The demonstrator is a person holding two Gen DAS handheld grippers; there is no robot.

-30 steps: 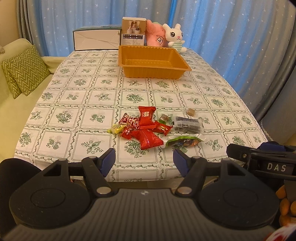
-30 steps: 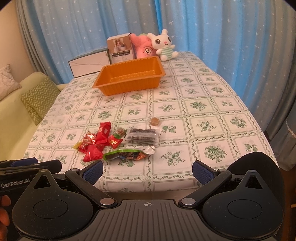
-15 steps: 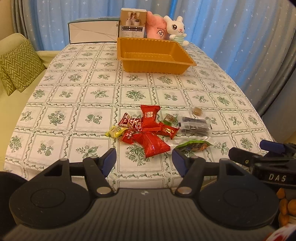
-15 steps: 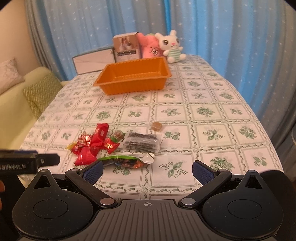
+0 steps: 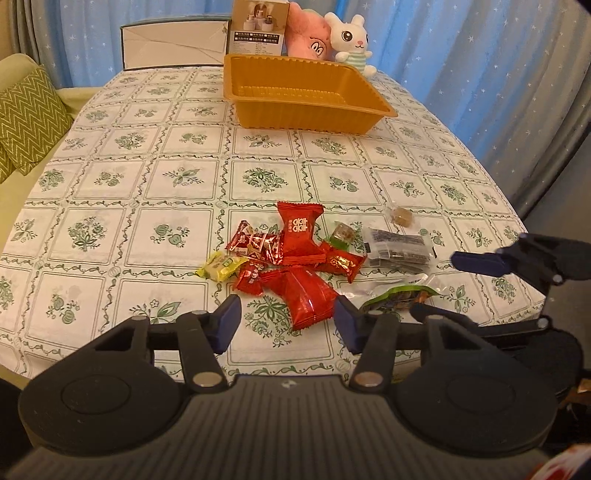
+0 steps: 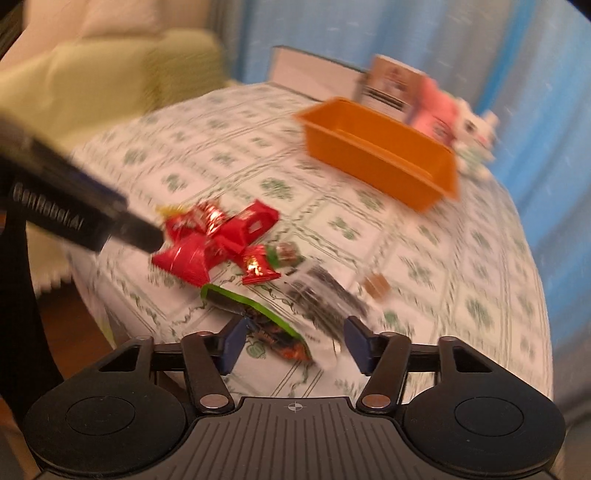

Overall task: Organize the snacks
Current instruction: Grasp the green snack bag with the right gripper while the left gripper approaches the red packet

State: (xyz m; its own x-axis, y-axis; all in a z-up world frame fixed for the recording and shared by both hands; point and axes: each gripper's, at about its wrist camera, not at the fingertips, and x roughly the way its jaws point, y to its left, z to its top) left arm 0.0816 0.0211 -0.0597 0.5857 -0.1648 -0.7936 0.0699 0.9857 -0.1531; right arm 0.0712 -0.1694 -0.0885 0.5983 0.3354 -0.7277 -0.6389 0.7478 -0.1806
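A pile of wrapped snacks lies near the table's front edge: several red packets (image 5: pixel 308 293), a yellow candy (image 5: pixel 221 266), a dark clear packet (image 5: pixel 399 247), a brown candy (image 5: pixel 400 216) and a green packet (image 5: pixel 399 297). My left gripper (image 5: pixel 287 326) hovers just before the nearest red packet, jaws closing, pads touching nothing. My right gripper (image 6: pixel 295 343), rolled to one side, hangs over the green packet (image 6: pixel 269 328), jaws closing around it without pressing; this view is blurred. The empty orange tray (image 5: pixel 369 110) stands farther back.
Behind the tray stand a white box (image 5: pixel 173 44), a small carton (image 5: pixel 258 26), a pink plush (image 5: pixel 306 37) and a white bunny plush (image 5: pixel 351 37). A sofa with a green cushion (image 5: pixel 26 118) borders the table's left side. Blue curtains hang behind and to the right.
Both grippers have come down and forward toward the snack pile, and both pairs of jaws have narrowed. The right gripper has rolled, so its view now tilts and blurs.
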